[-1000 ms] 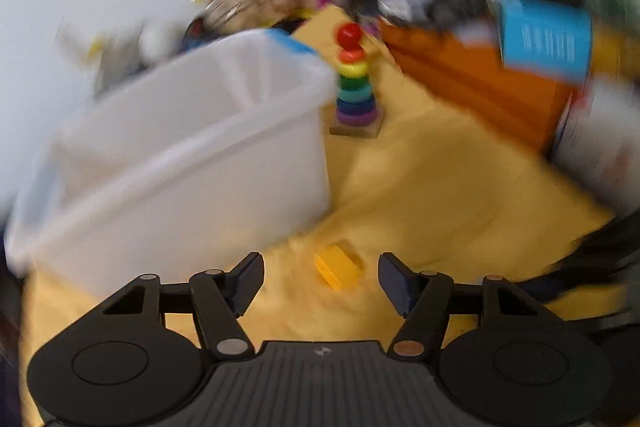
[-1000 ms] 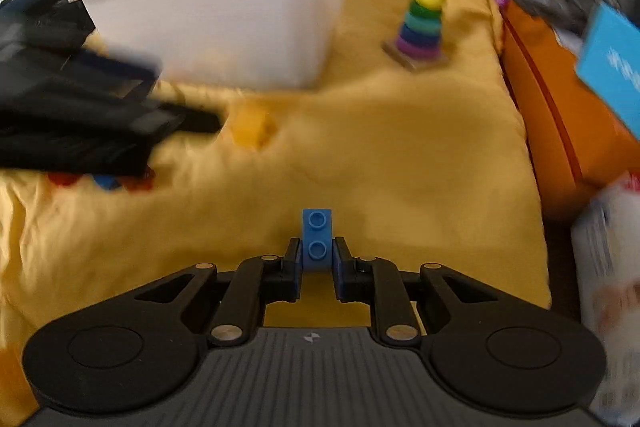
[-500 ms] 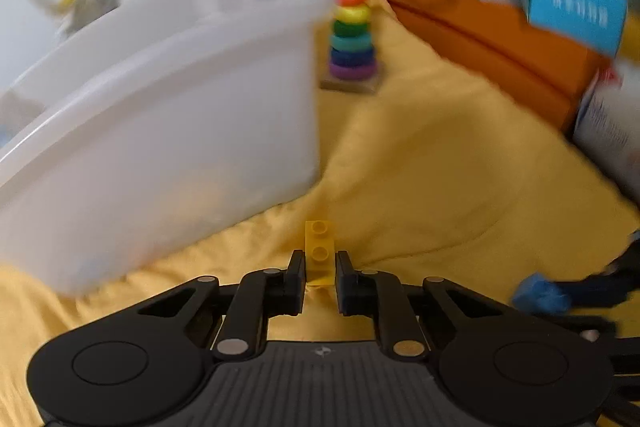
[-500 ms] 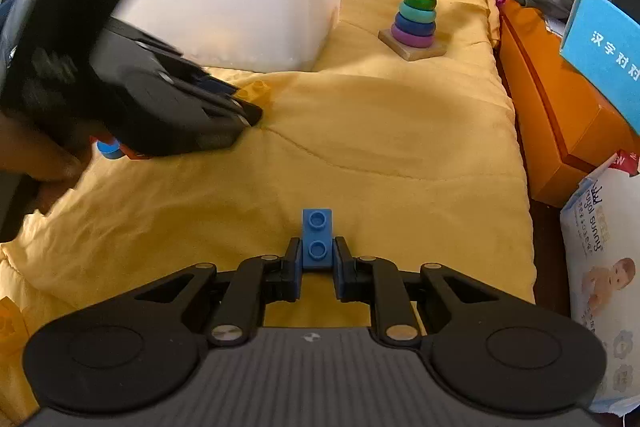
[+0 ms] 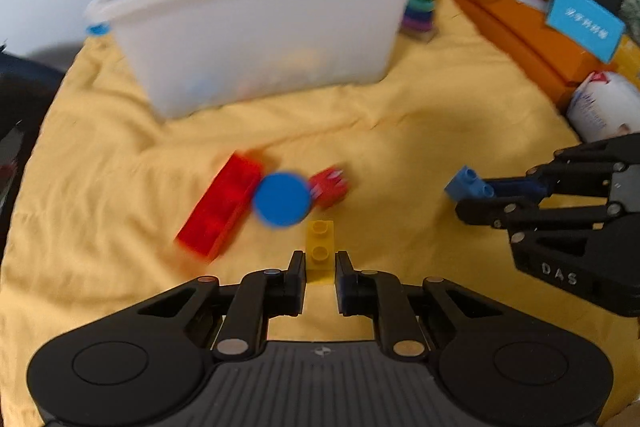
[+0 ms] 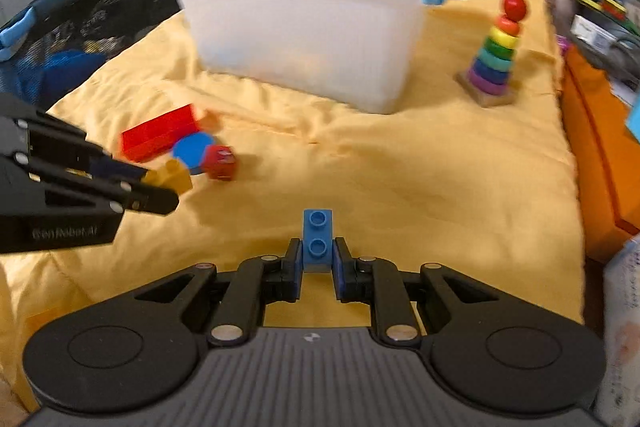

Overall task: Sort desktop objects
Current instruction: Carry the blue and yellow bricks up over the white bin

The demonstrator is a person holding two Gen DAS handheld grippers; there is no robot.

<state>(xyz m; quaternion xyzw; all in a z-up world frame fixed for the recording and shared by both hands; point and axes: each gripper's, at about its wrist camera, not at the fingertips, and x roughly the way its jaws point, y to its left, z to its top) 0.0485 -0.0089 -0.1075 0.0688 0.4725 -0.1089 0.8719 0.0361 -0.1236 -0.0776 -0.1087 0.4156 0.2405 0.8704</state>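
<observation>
Left claw pinches yellow brick; right claw blue brick.

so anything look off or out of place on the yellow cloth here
Nothing damaged or spilled. A long red brick, blue disc and red cube lie loose on the rumpled yellow cloth outside the white bin: unsorted, not odd.

Yellow cloth fills mid-frame. Upper centre, a translucent white bin (blue clip at its right rim). Left of centre: long red brick, blue disc, red cube. Upper right, a rainbow-striped ring stacker, red ball on top.
</observation>
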